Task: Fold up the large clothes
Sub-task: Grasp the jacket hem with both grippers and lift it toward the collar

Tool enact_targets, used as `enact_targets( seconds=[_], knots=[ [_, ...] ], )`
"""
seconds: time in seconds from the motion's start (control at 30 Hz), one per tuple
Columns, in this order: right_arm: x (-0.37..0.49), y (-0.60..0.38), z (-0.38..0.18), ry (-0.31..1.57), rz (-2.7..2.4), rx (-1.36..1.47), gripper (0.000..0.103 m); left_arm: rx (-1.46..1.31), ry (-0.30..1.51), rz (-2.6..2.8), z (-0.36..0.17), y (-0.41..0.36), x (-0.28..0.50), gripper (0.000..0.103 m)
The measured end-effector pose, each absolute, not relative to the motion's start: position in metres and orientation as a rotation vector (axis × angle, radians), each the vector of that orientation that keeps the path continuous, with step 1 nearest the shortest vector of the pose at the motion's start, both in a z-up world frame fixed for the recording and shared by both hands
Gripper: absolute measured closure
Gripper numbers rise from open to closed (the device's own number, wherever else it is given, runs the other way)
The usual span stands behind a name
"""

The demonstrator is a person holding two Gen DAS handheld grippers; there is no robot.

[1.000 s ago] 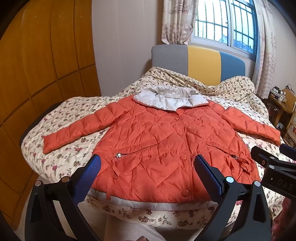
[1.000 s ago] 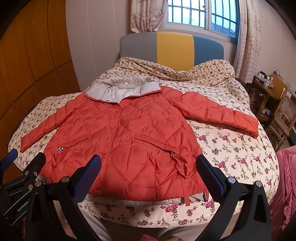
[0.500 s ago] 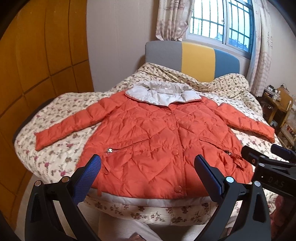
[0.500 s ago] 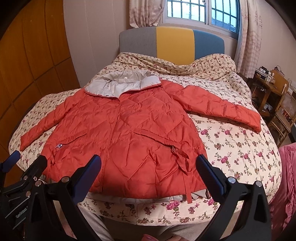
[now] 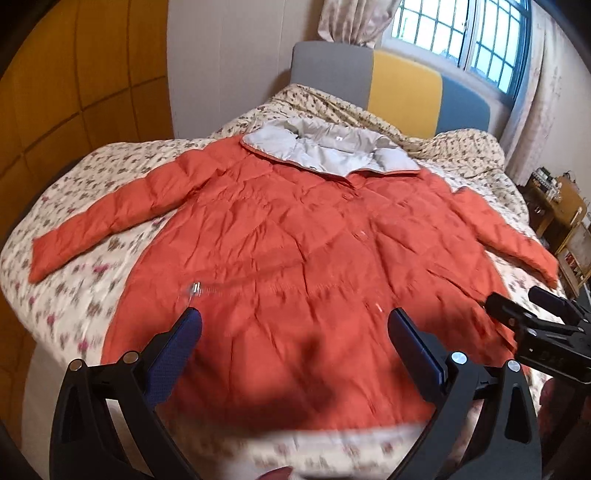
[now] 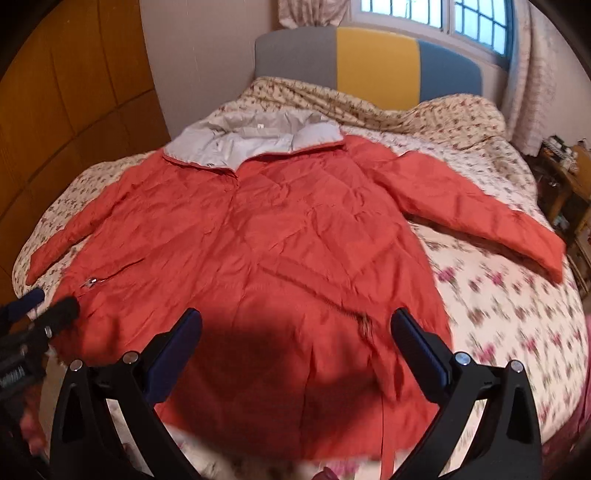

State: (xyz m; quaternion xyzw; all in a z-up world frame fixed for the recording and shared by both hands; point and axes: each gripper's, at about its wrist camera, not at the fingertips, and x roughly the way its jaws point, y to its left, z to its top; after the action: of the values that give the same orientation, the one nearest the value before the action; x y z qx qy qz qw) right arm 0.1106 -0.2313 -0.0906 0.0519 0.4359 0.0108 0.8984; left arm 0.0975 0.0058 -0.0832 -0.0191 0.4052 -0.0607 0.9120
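Two hand-held grippers hang over the foot of a bed, each with its blue-padded fingers spread wide and nothing between them. The left hand-held gripper (image 5: 294, 343) fills the bottom of the left wrist view, above the lower front panel of an orange quilted puffer jacket with a pale grey collar (image 5: 295, 251); the right hand-held gripper (image 6: 296, 343) sits at the bottom of the right wrist view, above the same jacket's hem near its tied waist cord (image 6: 365, 323). Whether either touches the fabric cannot be told.

The jacket lies face up and buttoned across the cream floral bedspread (image 6: 498, 295), centred in both frames, collar toward the top of the picture and both sleeves stretched outward. One sleeve (image 5: 103, 225) reaches the left edge of the left wrist view; the other sleeve (image 6: 476, 214) runs to the right edge of the right wrist view. A metal zip pull (image 5: 194, 288) glints on a pocket at lower left.

Behind the collar, a padded headboard in grey, yellow and blue panels (image 6: 373, 62) stands in the upper centre, under a barred window (image 5: 469, 33) at upper right. Amber wooden wall panels (image 5: 74, 92) fill the upper left. Each gripper also shows at the edge of the other's view. Lower parts of both frames are blurred.
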Motion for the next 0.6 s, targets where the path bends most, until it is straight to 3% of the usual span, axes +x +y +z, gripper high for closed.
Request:
enact_targets(
  seconds=[0.33, 0.43, 0.53, 0.6],
  knots=[
    [0.236, -0.272, -0.097, 0.883, 0.008, 0.120, 0.002, 0.030, 0.823, -0.057, -0.083, 0.001, 0.254, 0.003],
    [0.280, -0.284, -0.096, 0.872, -0.004, 0.143, 0.012, 0.081, 0.803, -0.029, -0.082, -0.004, 0.305, 0.003],
    [0.332, -0.299, -0.099, 0.871, -0.001, 0.192, 0.015, 0.120, 0.789, -0.020, -0.081, -0.009, 0.352, 0.003],
    [0.361, -0.304, -0.102, 0.866, -0.002, 0.209, 0.026, 0.141, 0.773, -0.010, -0.080, -0.012, 0.377, 0.003]
  ],
)
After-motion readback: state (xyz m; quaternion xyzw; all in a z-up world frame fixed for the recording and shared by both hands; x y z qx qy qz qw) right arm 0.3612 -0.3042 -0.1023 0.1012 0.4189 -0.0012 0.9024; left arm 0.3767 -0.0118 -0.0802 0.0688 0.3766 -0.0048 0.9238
